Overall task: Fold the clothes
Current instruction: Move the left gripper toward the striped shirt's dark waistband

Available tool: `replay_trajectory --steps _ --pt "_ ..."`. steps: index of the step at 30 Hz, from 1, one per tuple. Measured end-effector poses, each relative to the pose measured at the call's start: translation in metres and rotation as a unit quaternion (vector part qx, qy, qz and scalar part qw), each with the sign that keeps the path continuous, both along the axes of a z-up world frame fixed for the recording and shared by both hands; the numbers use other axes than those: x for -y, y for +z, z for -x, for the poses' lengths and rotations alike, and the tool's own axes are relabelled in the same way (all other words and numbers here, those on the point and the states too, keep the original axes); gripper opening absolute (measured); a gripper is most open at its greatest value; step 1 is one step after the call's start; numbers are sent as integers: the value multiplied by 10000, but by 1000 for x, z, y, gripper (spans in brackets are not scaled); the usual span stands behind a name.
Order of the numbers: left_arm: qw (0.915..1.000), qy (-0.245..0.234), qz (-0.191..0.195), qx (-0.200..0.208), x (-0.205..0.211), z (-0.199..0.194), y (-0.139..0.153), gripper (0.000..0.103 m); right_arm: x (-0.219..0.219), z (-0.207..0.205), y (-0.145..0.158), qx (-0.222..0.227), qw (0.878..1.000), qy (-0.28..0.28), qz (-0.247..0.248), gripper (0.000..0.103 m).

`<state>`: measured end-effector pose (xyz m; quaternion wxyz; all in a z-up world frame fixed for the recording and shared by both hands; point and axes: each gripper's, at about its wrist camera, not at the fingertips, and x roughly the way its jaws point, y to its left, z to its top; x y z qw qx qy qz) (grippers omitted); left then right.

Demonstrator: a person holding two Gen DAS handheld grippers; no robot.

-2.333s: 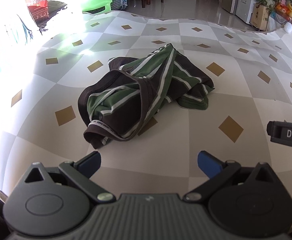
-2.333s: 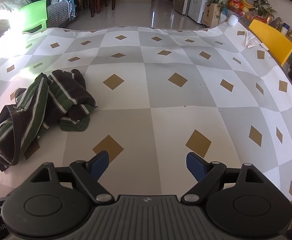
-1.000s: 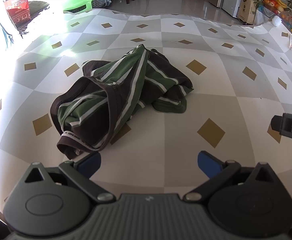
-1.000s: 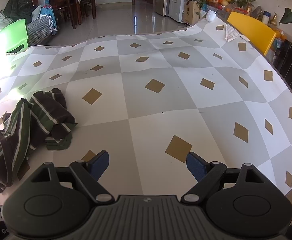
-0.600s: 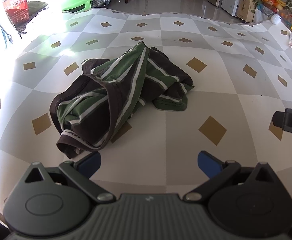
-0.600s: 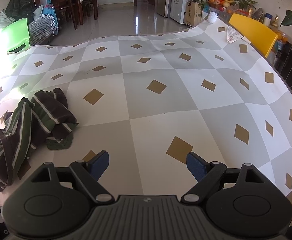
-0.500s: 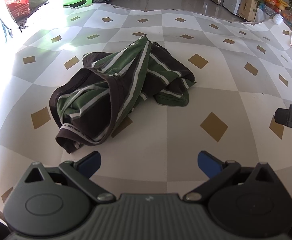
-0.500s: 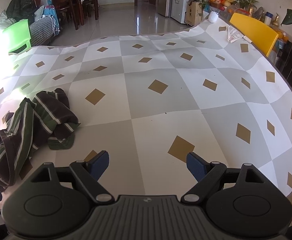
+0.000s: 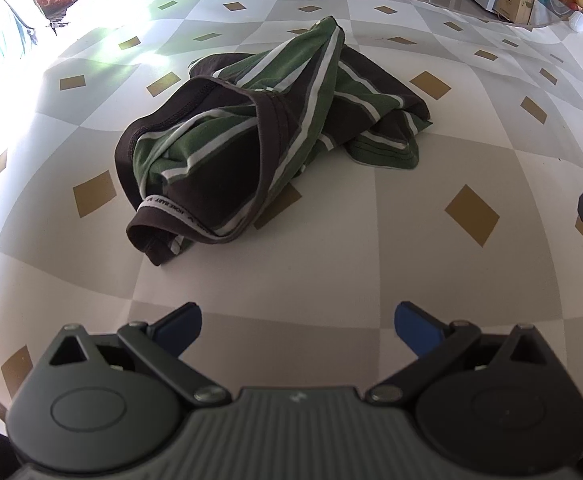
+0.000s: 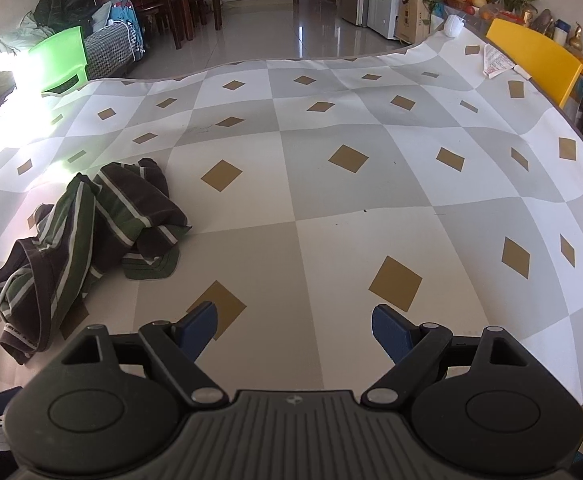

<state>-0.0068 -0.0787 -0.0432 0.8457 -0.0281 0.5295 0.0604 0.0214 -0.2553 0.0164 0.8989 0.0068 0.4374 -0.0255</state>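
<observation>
A checked cloth with gold diamonds covers the table; in the left wrist view the crumpled striped garment lies at its middle, just beyond the left gripper, whose jaws stand wide and empty. In the right wrist view the garment sits at the near left, a yellow chair at the far right, and the right gripper gapes wide over bare cloth.

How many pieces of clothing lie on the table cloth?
1: a crumpled striped garment on the checked cloth, ahead of the left gripper. Its folds could hide another.
</observation>
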Motion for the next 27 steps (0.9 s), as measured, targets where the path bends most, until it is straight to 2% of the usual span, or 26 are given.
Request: replay_trajectory --steps 9,15,18,24,27 --pt "9999 64 2 142 -7 9 1 103 -26 7 -12 -389 9953 787 -414 85" --pt "9994 147 -249 188 -11 15 6 103 -41 15 -7 -365 9914 1217 -318 85" --pt "9993 224 -237 181 -12 20 8 103 -41 15 -5 -377 9892 1345 -452 85" --pt "9987 351 -273 239 -14 25 17 103 -42 17 9 -78 9888 1452 -349 85" --pt "9985 435 -181 280 -18 24 25 103 -40 14 15 -81 9886 1444 -408 85"
